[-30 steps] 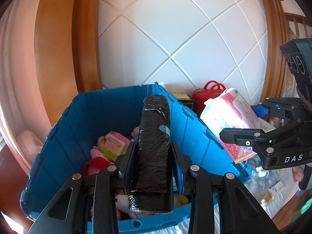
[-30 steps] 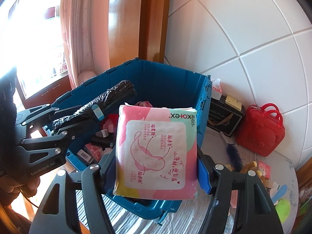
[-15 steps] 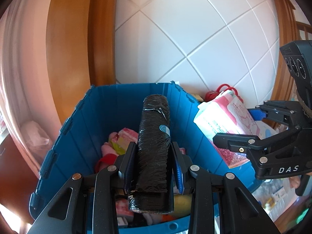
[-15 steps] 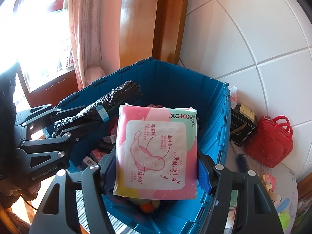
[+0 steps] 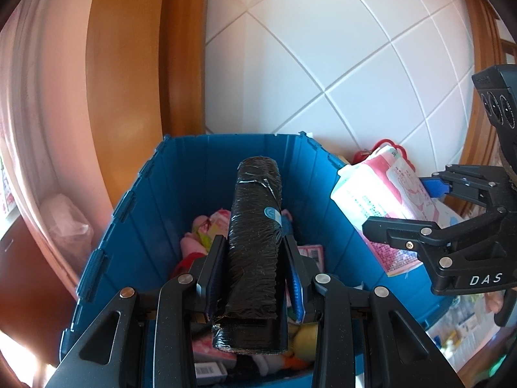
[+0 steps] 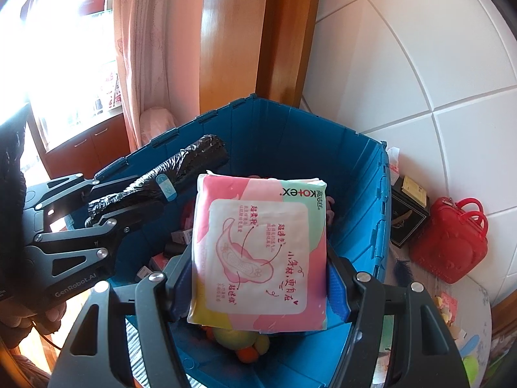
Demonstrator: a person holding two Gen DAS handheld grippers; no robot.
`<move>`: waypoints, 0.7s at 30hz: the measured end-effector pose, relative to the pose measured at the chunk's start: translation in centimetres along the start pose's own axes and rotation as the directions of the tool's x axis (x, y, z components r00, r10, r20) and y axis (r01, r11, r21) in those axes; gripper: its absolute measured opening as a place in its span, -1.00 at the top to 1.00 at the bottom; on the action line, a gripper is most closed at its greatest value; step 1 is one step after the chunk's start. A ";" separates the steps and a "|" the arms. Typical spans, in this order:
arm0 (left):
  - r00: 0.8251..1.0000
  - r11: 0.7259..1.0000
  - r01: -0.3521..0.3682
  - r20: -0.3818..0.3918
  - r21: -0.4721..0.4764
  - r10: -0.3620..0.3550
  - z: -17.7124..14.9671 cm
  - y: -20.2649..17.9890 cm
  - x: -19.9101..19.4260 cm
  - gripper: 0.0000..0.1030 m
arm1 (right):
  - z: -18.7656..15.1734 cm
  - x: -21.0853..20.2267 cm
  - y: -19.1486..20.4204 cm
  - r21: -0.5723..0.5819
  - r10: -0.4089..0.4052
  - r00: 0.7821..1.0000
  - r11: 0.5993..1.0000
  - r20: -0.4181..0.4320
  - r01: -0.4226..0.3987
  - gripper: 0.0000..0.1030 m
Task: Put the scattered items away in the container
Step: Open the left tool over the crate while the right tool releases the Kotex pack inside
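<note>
Left tool: black linkage, silver screws, blue pads, "GenRobot.AI" marking. Right tool: identical black frame, "DAS" marking, blue pads.

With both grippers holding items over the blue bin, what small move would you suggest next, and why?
Probably open the left gripper and let the black roll drop. It hangs over the blue bin, above the items already inside, so nothing seems to block its fall. The right gripper, holding the pink pack over the bin too, could release after.
</note>
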State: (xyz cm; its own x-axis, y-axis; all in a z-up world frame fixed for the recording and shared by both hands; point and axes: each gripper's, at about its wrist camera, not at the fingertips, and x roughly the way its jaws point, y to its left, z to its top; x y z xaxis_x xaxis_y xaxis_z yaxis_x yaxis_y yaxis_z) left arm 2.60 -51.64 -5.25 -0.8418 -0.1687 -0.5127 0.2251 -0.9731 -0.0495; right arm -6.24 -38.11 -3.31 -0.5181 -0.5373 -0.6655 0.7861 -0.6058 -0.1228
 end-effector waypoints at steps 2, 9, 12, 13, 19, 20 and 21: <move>1.000 1.000 -0.001 0.003 0.000 0.001 0.1 0.2 0.0 0.35 | 0.1 0.1 0.1 -0.002 -0.001 1.000 1.000 0.001 0.001 -0.28; 1.000 1.000 -0.001 0.018 0.006 0.001 0.2 0.3 0.1 0.34 | 0.4 0.4 0.3 -0.005 -0.008 1.000 1.000 0.003 0.008 -0.28; 1.000 1.000 0.000 0.024 0.008 0.000 0.2 0.2 0.1 0.34 | 0.4 0.4 0.4 -0.004 -0.009 1.000 1.000 0.006 0.009 -0.28; 1.000 1.000 -0.001 0.029 0.007 0.001 0.2 0.2 0.0 0.33 | 0.5 0.4 0.4 -0.005 -0.010 1.000 1.000 0.008 0.010 -0.28; 0.993 0.998 -0.014 0.116 -0.058 0.021 0.9 1.3 -1.3 -0.86 | 0.8 0.4 0.8 -0.026 -0.048 0.998 0.998 0.026 0.049 -0.56; 0.993 0.998 -0.008 0.114 -0.069 0.016 0.9 1.5 -1.3 -0.86 | 0.8 0.3 0.7 -0.021 -0.064 0.997 0.998 0.033 0.064 -0.64; 0.994 0.997 -0.010 0.108 -0.078 0.018 0.9 1.7 -1.2 -0.86 | 0.8 0.1 0.6 -0.016 -0.069 0.997 0.997 0.038 0.070 -0.77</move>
State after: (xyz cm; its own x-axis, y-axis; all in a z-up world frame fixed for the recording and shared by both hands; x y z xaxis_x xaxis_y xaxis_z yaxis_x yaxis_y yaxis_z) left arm 3.59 -53.26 -3.92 -0.8856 -0.2026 -0.4178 0.2712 -0.9561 -0.1113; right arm -6.09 -39.05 -2.87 -0.5837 -0.5160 -0.6269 0.7532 -0.6324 -0.1807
